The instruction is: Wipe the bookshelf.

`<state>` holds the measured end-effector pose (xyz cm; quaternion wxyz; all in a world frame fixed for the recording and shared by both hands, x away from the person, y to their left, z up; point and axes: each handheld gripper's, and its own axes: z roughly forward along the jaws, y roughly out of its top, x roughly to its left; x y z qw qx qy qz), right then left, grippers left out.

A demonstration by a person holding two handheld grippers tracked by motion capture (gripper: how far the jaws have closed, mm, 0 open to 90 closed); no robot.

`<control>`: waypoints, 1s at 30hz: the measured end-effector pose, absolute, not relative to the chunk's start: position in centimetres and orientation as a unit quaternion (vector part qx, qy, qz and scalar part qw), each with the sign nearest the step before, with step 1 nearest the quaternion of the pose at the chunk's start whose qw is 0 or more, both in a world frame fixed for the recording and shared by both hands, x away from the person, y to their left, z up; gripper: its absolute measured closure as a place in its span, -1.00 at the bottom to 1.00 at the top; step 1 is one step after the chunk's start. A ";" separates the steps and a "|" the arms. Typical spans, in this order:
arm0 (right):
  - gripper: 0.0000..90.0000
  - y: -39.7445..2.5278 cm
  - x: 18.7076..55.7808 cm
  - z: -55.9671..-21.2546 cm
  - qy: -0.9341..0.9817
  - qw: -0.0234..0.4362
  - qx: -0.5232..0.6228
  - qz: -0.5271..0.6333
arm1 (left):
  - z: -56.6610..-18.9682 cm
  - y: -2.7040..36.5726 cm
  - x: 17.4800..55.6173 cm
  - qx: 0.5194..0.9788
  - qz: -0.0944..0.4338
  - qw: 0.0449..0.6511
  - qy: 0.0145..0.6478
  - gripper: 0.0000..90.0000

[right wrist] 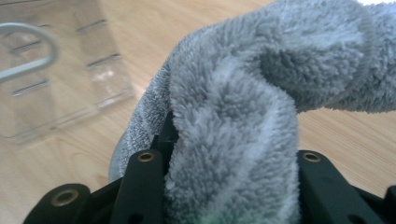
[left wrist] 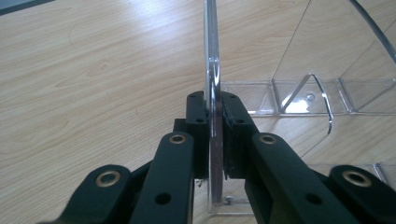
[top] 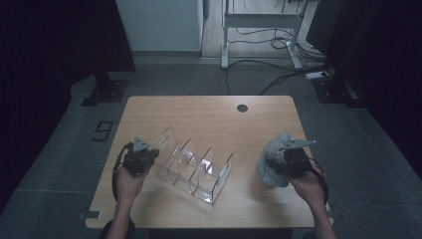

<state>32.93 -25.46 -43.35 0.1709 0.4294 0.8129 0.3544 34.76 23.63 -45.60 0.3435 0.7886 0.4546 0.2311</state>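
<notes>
Your light wooden table (top: 209, 117) carries one big thing, the clear acrylic rack with upright dividers (top: 196, 167), which stands a little left of centre and runs slantwise from far left to near right. Its compartments, as far as the high view and the left gripper view show, hold nothing at all. The grey fluffy microfibre cloth (top: 272, 162) hangs bunched at the right side of the table, well apart from the rack, so I judge the wiping has not yet begun: the grip and the hold are done, and bringing the cloth to the plastic is what is left. Your left gripper (left wrist: 215, 135) has its jaws pressed onto the rack's far-left end wall, the thin clear sheet caught edge-on between the pads, which steadies the whole rack. Your right gripper (right wrist: 233, 186) is pinching the cloth, whose thick pile swells up between the black jaws and hides their tips.
</notes>
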 end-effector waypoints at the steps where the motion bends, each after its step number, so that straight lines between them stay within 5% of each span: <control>1: 0.35 -26.4 32.9 -43.1 0.806 0.177 0.440 0.354 | -45.6 23.6 34.8 0.789 0.230 0.344 0.454 0.85; 10: 0.35 -29.0 33.0 -43.5 0.792 0.193 0.471 0.337 | -45.6 23.7 34.8 0.788 0.228 0.347 0.454 0.85; 30: 0.27 -30.9 35.6 -51.4 0.806 0.149 0.513 0.257 | -45.7 23.8 35.0 0.790 0.226 0.345 0.453 0.81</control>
